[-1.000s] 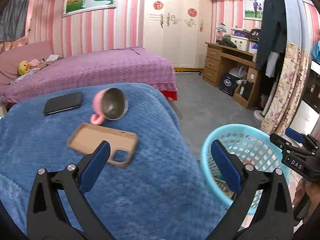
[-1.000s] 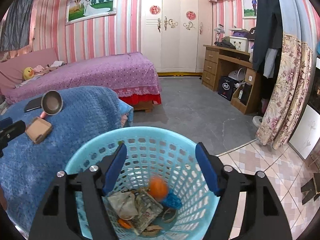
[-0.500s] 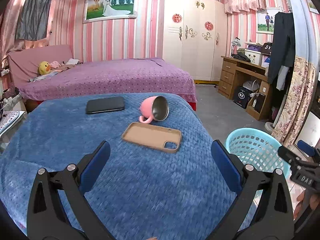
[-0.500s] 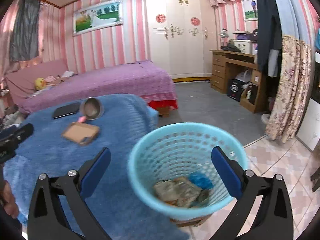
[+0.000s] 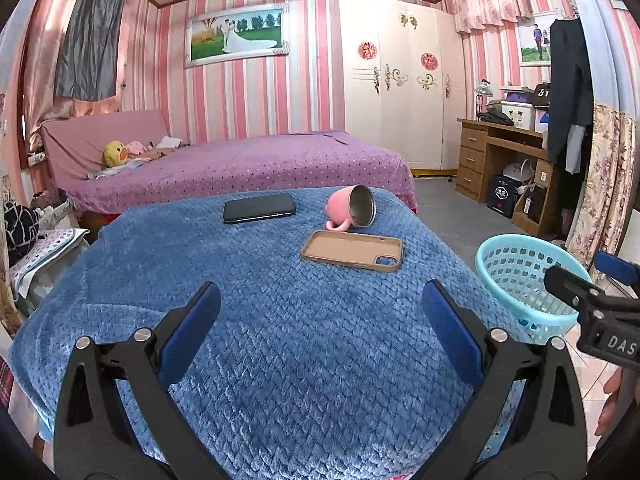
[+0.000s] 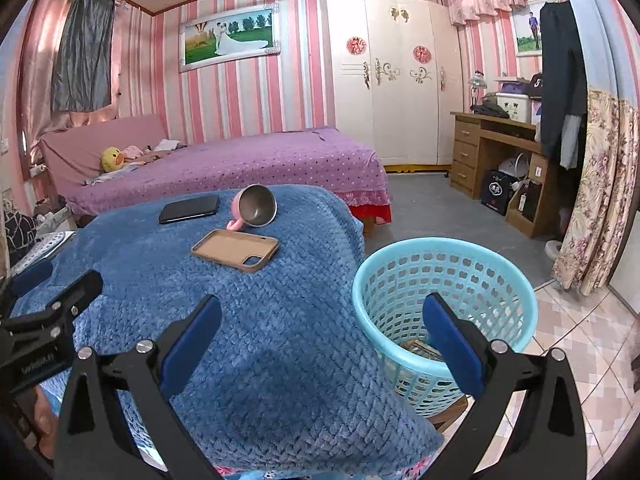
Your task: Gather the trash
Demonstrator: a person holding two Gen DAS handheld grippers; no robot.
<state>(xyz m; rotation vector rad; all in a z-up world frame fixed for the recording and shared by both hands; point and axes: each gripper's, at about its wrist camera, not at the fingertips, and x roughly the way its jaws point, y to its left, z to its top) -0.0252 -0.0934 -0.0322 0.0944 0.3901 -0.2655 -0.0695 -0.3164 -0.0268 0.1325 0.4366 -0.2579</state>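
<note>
Between pickups, with left gripper (image 5: 320, 320) and right gripper (image 6: 322, 322) both wide apart and empty above blue blanket (image 5: 280, 320); probably nothing left for the basket (image 6: 440, 276).

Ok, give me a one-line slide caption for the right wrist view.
Open right tongs hover empty between the blue blanket and the turquoise trash basket holding collected scraps.

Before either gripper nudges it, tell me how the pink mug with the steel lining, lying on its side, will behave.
The pink steel-lined mug lies on its side, so it would likely roll, though its handle touching the plush blue blanket may stop it. It looks rigid, probably not fragile.
</note>
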